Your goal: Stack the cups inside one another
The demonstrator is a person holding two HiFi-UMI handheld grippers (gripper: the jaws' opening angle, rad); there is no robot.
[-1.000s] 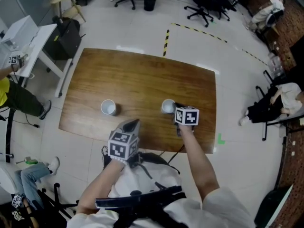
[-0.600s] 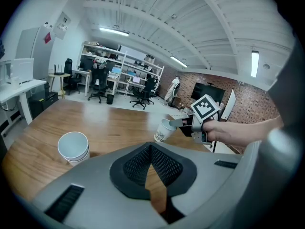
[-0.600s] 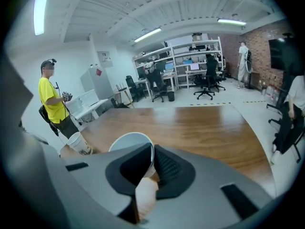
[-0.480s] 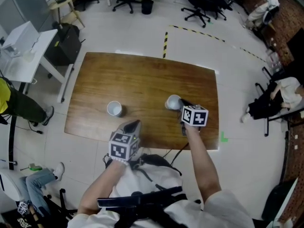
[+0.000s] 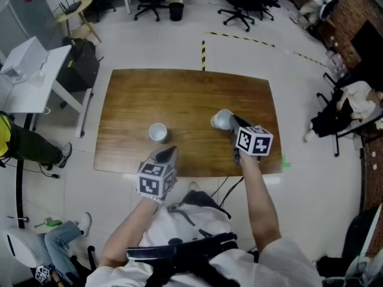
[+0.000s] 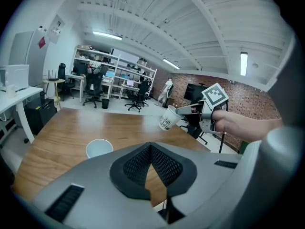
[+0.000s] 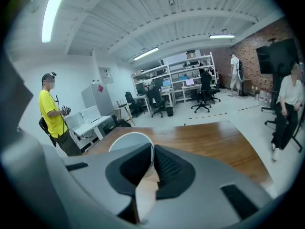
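A white paper cup [image 5: 158, 132] stands upright and open on the brown table [image 5: 179, 91]; in the left gripper view this cup [image 6: 99, 148] sits just left of my jaws. My left gripper [image 5: 168, 153] hovers at the table's near edge, a little right of that cup, shut with nothing in it [image 6: 151, 147]. My right gripper [image 5: 231, 122] is shut on the rim of a second white cup [image 5: 222, 119], held tilted in the air above the table's right half. That cup [image 7: 131, 140] has one pad inside its wall and one outside. The left gripper view shows the printed cup [image 6: 167, 118] raised.
A white desk [image 5: 33, 70] stands left of the table, with a person in yellow [image 7: 51, 113] beside it. Office chairs [image 5: 239, 5] and black-and-yellow floor tape [image 5: 203, 49] lie beyond the far edge. Another person sits at the right [image 7: 288, 104].
My right gripper has lifted its cup off the table and tilted it. The left gripper has drawn nearer to the standing cup.
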